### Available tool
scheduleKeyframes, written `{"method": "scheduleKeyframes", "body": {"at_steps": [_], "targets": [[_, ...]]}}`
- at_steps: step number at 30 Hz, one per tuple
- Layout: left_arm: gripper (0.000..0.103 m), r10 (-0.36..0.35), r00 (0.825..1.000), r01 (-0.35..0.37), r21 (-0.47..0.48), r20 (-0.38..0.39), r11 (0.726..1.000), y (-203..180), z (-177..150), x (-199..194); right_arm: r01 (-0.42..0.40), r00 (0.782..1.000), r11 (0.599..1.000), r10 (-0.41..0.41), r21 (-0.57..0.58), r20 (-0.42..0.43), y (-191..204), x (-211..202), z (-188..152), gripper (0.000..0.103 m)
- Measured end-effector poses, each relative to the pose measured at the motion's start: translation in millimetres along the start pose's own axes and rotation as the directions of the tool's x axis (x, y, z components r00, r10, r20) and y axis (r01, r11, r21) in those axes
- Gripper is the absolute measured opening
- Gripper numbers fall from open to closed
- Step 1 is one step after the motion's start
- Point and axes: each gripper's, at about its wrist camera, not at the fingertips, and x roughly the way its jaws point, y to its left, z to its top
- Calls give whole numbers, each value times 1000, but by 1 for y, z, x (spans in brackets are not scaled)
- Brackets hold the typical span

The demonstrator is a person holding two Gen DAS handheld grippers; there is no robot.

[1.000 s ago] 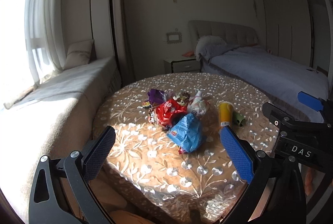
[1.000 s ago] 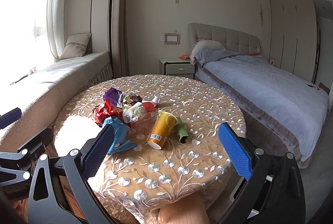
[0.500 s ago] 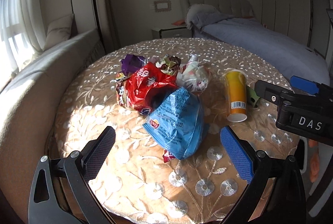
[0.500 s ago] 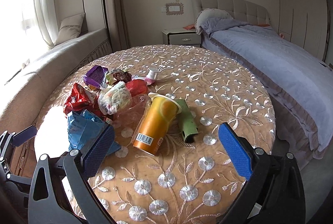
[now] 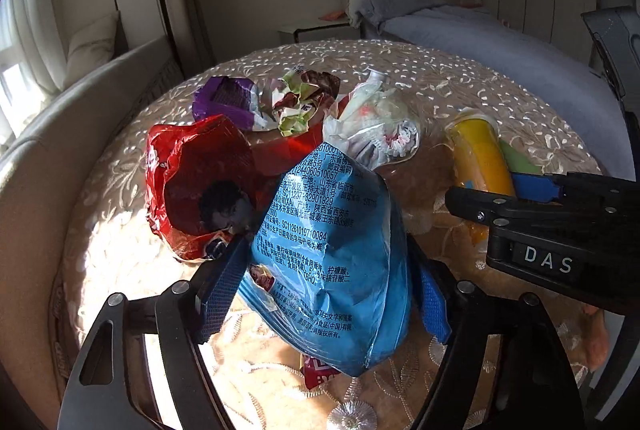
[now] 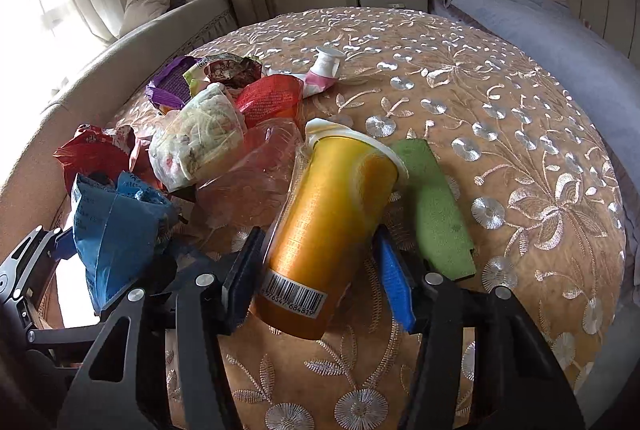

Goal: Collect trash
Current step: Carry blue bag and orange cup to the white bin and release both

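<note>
Left gripper (image 5: pixel 324 290) clamps the blue bag (image 5: pixel 332 258), right gripper (image 6: pixel 320 282) the orange cup (image 6: pixel 324 222), over the embroidered round table (image 6: pixel 500 118) beside a bed (image 6: pixel 560 26).

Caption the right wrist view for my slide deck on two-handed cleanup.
Right gripper jaws closed around a toppled orange plastic cup beside a green cardboard piece on the embroidered round table.

Blue chip bag (image 5: pixel 332 258) with white print, red foil bag (image 5: pixel 188 182), orange barcoded cup (image 6: pixel 324 230), green packet (image 6: pixel 436 214), purple wrapper (image 5: pixel 220 102), tan counter (image 6: pixel 500 110) cloth, silver floral embroidery.
</note>
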Motion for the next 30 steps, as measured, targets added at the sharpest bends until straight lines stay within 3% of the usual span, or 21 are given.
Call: {"method": "scheduleKeyframes", "body": {"at_steps": [7, 14, 22, 30], "targets": [[68, -16, 999, 18, -63, 34, 998, 8, 0, -14, -5, 996, 1000, 7, -27, 92, 3, -29, -5, 46], [68, -5, 994, 9, -40, 111, 999, -6, 6, -58, 9, 981, 998, 4, -66, 196, 6, -78, -9, 46], [68, -64, 983, 56, 52, 171, 997, -59, 16, -95, 75, 955, 994, -49, -78, 293, -19, -141, -29, 46], [68, -177, 968, 148, 164, 176, 975, -138, 21, -108, 181, 929, 984, -170, -2, 330, -80, -187, -55, 46]]}}
